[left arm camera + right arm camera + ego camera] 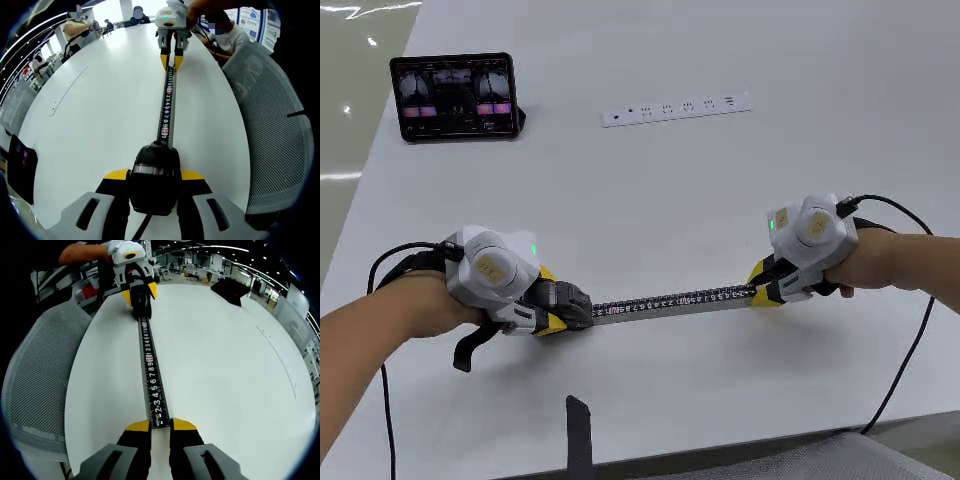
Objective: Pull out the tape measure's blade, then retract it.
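The tape measure sits near the front edge of the white bench (670,170). The left gripper (552,312) is clamped round the black case (568,302), and the right gripper (767,290) pinches the end of the blade (670,300), which stretches straight between them. To pull well, draw the right gripper directly along the blade's line with the case held level, so the blade neither twists nor buckles.
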{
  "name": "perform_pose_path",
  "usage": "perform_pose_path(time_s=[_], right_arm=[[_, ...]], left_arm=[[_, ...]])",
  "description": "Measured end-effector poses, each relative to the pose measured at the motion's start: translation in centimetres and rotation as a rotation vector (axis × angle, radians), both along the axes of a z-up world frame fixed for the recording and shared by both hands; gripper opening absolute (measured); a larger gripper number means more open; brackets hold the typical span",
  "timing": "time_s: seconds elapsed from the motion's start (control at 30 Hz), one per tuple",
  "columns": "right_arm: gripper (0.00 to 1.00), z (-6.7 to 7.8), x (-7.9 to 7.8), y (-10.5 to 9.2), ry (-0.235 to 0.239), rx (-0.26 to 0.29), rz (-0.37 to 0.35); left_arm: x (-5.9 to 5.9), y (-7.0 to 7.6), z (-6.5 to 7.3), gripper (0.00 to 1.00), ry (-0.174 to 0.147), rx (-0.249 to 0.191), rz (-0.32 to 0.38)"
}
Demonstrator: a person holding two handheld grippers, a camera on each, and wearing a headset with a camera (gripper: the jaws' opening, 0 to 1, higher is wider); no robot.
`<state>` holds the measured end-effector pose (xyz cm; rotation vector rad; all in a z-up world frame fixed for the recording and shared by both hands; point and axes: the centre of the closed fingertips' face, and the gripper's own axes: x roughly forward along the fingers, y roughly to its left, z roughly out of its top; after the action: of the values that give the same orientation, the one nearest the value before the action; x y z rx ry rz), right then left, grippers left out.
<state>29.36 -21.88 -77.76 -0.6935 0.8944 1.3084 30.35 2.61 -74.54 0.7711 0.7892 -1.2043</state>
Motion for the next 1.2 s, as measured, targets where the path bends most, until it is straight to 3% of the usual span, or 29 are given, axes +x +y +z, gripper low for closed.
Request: perform_pose_path(time_s=[0.83,1.03,1.2], right_arm=[[0.10,-0.1,0.1,-1.2,0.015,0.002,-0.029],[0.11,-0.3,0.2,-1.3,0.011,-0.020,0.001],[0.11,-0.4,0.2,-1.2,-0.021,-0.049,0.058]], left_arm=[[0.0,-0.2,0.1,0.31,-0.001,-0.011,0.007],[0.1,-0.2,0.2,0.32,0.005,-0.020,-0.005],[0.0,-0.2,0.0,0.33,0.006,-0.018,0.005]])
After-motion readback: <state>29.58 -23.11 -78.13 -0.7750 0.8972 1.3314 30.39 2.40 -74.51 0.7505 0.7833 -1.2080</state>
